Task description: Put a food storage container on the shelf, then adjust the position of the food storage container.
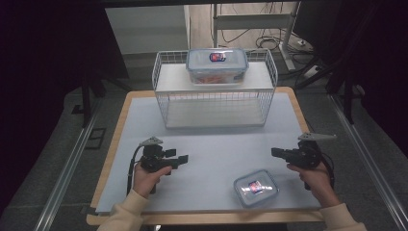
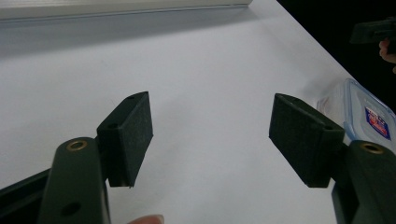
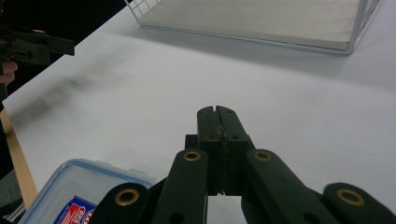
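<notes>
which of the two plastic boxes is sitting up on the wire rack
The larger clear box at the far side, resting on the white wire rack. The smaller box lies flat on the table near the person's right hand.

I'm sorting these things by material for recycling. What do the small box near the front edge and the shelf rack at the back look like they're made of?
The small box looks like clear glossy plastic, with a see-through blue-tinted lid that catches glare. The shelf rack looks like white-coated metal wire in a thin grid, with a flat matte pale board, possibly wood or laminate.
</notes>
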Demonstrator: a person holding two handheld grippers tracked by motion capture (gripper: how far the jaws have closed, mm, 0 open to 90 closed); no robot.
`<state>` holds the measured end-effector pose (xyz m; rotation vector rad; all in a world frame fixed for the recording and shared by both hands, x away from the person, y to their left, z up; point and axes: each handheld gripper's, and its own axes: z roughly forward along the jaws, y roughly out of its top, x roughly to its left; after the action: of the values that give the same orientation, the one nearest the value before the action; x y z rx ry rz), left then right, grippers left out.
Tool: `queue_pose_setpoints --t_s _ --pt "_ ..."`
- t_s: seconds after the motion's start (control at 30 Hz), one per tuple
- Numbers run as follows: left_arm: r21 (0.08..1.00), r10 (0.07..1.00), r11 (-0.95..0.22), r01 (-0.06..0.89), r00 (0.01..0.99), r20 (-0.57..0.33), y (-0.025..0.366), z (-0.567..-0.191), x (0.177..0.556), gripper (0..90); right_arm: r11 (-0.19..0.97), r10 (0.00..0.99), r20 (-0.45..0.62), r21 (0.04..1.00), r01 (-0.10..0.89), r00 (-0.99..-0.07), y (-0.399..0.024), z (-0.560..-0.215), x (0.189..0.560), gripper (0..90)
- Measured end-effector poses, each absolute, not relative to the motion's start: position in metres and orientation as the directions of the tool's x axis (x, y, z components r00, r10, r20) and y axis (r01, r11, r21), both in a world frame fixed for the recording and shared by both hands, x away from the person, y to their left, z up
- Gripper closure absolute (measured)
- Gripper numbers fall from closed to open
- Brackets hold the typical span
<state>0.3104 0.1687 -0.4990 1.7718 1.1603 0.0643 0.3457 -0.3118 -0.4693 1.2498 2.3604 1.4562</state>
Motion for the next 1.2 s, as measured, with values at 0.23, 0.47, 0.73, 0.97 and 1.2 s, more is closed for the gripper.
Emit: queue_pose_setpoints --t_s 0.23,0.47,0.73,0.97,1.2 --pt "0.749 0.714 -0.058 0.66 0.552 -0.431 0.17 -0.497 0.308 29.9 0.201 0.683 0.317 0.785 0.587 -0.658 -0.315 -0.469 0.341 89.1" --pt "0.744 0.715 -0.06 0.666 0.548 -0.433 0.169 -0.5 0.309 29.9 0.203 0.683 0.316 0.784 0.586 -0.659 -0.318 -0.469 0.335 89.1" --pt "0.743 0.715 -0.059 0.667 0.547 -0.434 0.169 -0.502 0.309 30.1 0.221 0.696 0.301 0.774 0.593 -0.652 -0.328 -0.474 0.317 89.2" --pt "0.737 0.713 -0.055 0.674 0.543 -0.443 0.169 -0.503 0.31 30.1 0.269 0.721 0.263 0.746 0.609 -0.641 -0.34 -0.484 0.292 89.3" --pt "0.729 0.707 -0.047 0.683 0.539 -0.459 0.169 -0.504 0.312 30.1 0.375 0.684 0.25 0.686 0.624 -0.685 -0.336 -0.503 0.25 89.3"
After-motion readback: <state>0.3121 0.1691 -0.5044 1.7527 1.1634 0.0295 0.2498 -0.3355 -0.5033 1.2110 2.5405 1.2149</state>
